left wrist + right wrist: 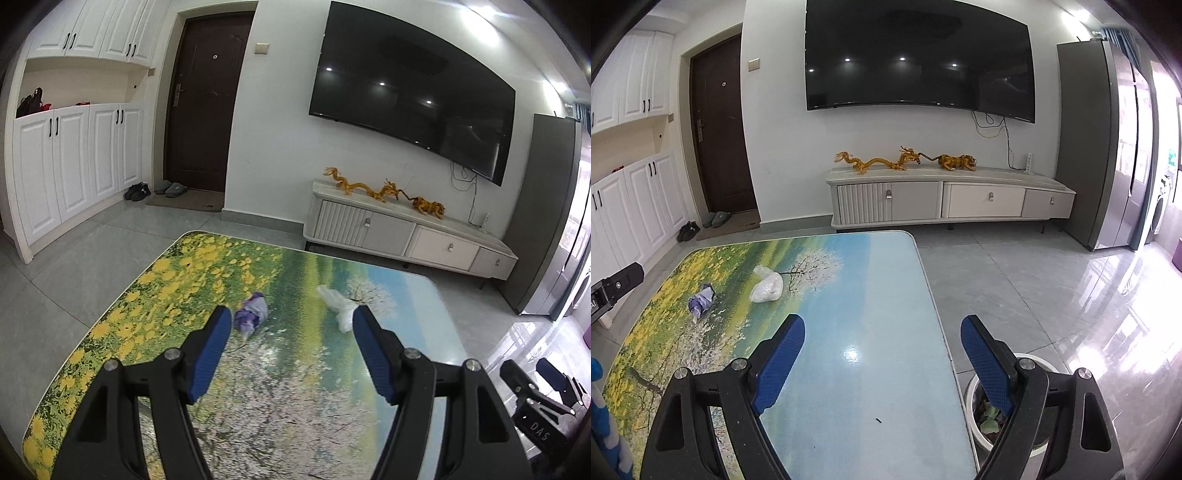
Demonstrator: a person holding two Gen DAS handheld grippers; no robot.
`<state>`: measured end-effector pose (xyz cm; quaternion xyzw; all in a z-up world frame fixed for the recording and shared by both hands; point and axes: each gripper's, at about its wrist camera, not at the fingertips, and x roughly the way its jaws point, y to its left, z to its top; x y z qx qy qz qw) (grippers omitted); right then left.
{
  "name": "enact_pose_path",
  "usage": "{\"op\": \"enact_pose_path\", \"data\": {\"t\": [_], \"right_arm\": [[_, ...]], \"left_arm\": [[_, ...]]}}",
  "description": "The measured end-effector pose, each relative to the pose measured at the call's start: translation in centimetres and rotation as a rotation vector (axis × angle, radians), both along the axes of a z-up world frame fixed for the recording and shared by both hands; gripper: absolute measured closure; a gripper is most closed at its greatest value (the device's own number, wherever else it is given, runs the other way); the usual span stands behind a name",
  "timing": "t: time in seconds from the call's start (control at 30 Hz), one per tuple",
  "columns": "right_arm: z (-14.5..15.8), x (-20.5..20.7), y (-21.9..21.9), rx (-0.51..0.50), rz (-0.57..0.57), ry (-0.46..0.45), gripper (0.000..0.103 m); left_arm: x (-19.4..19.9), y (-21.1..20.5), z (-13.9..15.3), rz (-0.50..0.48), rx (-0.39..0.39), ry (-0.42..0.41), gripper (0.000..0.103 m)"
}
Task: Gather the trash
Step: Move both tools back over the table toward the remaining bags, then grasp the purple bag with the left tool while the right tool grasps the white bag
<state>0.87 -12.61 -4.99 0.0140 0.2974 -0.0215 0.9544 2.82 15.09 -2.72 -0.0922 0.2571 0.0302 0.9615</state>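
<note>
Two pieces of trash lie on the landscape-printed table (303,373) (849,398): a crumpled purple wrapper (252,312) (701,301) and a clear white plastic bag (341,304) (767,286). My left gripper (291,314) hovers open over the table, the wrapper just beyond its left fingertip and the bag beside its right one. My right gripper (882,325) is open and empty above the table's right edge. A white trash bin (1015,402) with scraps inside stands on the floor by that edge, partly hidden behind the right finger.
A white TV cabinet (953,199) with golden dragon figures stands against the far wall under a large TV. A grey fridge (1089,147) is on the right. White cupboards, a dark door and slippers are on the left. Glossy tiled floor surrounds the table.
</note>
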Motion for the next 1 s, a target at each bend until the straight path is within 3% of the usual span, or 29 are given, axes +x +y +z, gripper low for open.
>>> {"op": "enact_pose_path", "data": {"t": [0.23,0.4,0.7,0.87,1.0], "right_arm": [[-2.2,2.9,2.9,0.008,0.089,0.067,0.017],[-3.2,6.6,5.1,0.06,0.186,0.111,0.018],[-4.6,15.0,8.1,0.153,0.307,0.183,0.03],[-6.6,18.3,9.7,0.191,0.335,0.243,0.036],[-8.2,20.1,10.3,0.21,0.333,0.295,0.047]], "left_arm": [[1.9,6.5,-3.3,0.052,0.027,0.08,0.036],[4.8,8.9,-5.2,-0.007,-0.004,0.165,0.036],[11.8,6.8,-7.8,-0.184,-0.054,0.272,0.036],[14.7,6.0,-9.1,-0.212,-0.058,0.318,0.037],[16.0,5.6,-10.0,-0.218,-0.056,0.348,0.037]]}}
